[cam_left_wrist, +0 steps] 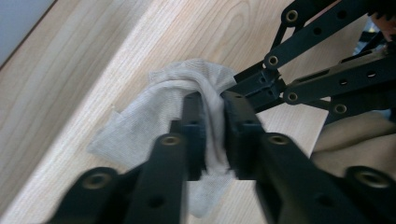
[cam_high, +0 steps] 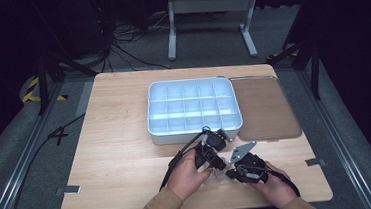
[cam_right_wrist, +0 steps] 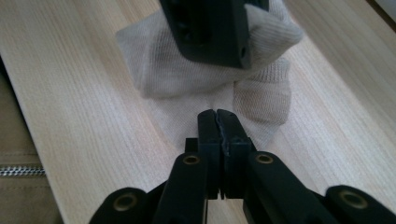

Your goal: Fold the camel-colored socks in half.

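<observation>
A small beige knit cloth [cam_left_wrist: 140, 121] lies bunched on the wooden table near its front edge, between the two hands [cam_high: 214, 176]. My left gripper [cam_left_wrist: 212, 100] pinches a raised fold of the cloth between its jaws. My right gripper [cam_right_wrist: 217, 114] has its jaws together on a thin flat edge of the cloth [cam_right_wrist: 159, 70], tips close to the left gripper. In the right gripper view a finger [cam_right_wrist: 210, 32] of the left gripper presses into the bundle. The high view has the left gripper [cam_high: 218, 164] and the right gripper [cam_high: 231, 173] meeting over the cloth.
A white tray [cam_high: 196, 134] with several small compartments stands at the table's middle back. A brown lid [cam_high: 266, 108] lies flat to its right. Bare wood stretches to the left of the hands. Cables trail from both grippers toward the person.
</observation>
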### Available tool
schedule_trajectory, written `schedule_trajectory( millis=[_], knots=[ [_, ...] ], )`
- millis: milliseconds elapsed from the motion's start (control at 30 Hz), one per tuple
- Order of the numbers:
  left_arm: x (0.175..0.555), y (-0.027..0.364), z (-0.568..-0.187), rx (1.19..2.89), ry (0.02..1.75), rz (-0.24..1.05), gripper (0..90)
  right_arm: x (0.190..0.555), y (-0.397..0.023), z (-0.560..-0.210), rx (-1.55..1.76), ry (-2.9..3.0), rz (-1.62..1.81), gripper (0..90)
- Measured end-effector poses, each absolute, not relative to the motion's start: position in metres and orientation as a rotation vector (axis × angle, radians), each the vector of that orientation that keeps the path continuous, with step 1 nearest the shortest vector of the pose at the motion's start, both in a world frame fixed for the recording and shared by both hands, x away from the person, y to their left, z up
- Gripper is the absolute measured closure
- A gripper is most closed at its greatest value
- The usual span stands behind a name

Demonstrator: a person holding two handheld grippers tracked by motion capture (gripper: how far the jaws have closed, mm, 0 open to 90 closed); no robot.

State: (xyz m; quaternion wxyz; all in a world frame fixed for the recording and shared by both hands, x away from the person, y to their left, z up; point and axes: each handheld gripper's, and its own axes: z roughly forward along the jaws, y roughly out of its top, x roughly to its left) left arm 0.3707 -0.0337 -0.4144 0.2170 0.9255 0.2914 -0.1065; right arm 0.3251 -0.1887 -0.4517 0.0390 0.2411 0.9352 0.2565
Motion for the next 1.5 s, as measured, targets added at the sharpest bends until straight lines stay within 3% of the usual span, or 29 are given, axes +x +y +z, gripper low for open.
schedule_trajectory(
  millis=[67,267,467,667,967,1500],
  knots=[
    [0.37,-0.032,-0.413,2.56,0.795,-0.305,72.8,0.325,-0.191,-0.45,0.754,2.871,0.801,79.3],
    [0.363,-0.016,-0.396,2.504,0.779,-0.28,63.9,0.321,-0.201,-0.439,0.774,2.853,0.853,76.1],
    [0.357,0.009,-0.379,2.473,0.804,-0.219,66.6,0.317,-0.205,-0.414,0.754,2.818,0.937,84.2],
    [0.353,0.03,-0.377,2.469,0.863,-0.189,67.4,0.317,-0.192,-0.395,0.696,2.79,1.012,85.1],
    [0.348,0.049,-0.385,2.483,0.946,-0.183,68.8,0.326,-0.158,-0.401,0.624,2.824,0.975,86.9],
    [0.35,0.022,-0.401,2.535,0.832,-0.233,73.4,0.329,-0.175,-0.415,0.729,2.837,0.902,87.3]
  ],
)
